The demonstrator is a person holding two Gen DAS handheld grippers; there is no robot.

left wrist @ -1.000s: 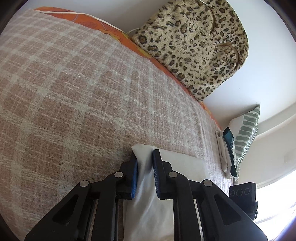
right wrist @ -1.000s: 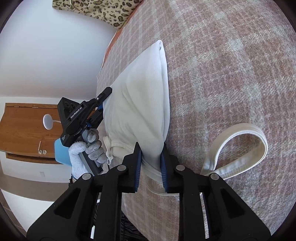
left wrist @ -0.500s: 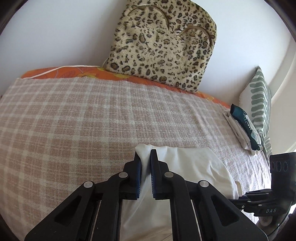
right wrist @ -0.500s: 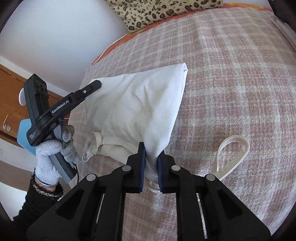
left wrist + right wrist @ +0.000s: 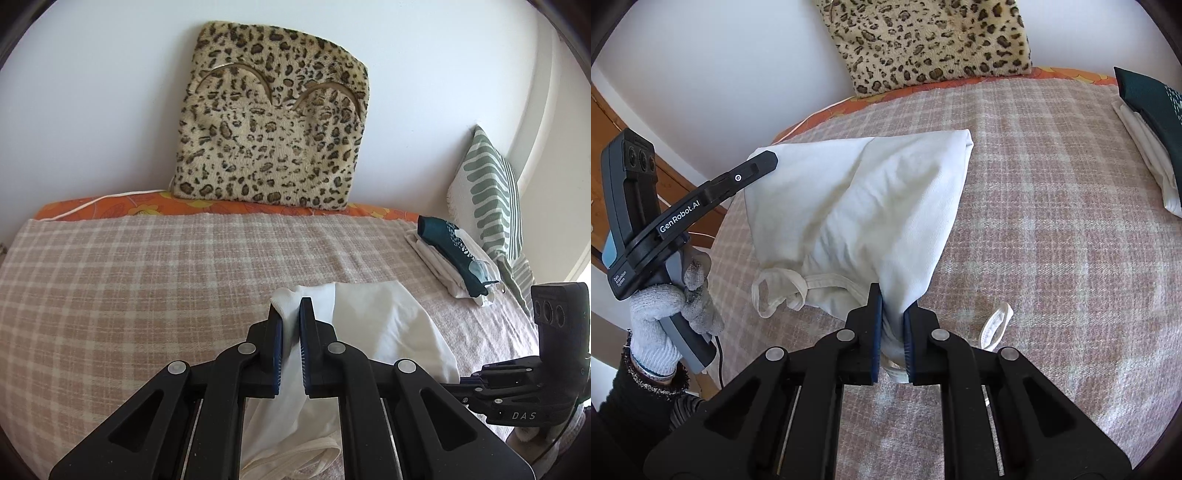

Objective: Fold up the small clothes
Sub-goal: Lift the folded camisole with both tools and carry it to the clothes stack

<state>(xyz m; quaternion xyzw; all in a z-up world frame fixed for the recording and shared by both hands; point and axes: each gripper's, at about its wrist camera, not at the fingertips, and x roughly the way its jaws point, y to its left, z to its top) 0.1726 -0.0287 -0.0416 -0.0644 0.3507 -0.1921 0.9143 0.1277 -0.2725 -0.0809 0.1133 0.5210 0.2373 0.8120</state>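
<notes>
The left gripper (image 5: pixel 291 325) is almost fully closed, and its blue pads pinch one corner of the white cotton undershirt (image 5: pixel 384 332). The right gripper (image 5: pixel 893 317) is also nearly closed, with a bunched fold of the same undershirt (image 5: pixel 871 206) between its pads. The garment hangs between the two tools above the pink and cream checked blanket (image 5: pixel 147 280), and its strap loops (image 5: pixel 775 291) dangle near the cloth below. The left hand in a grey knitted glove (image 5: pixel 665 310) grips the handle of its tool. A wide bare part of the blanket lies ahead, up to the leopard-print plush cushion (image 5: pixel 273 136) at the white wall. At the right edge a small stack of folded clothes (image 5: pixel 454 254) sits beside a green striped pillow (image 5: pixel 487 199).
</notes>
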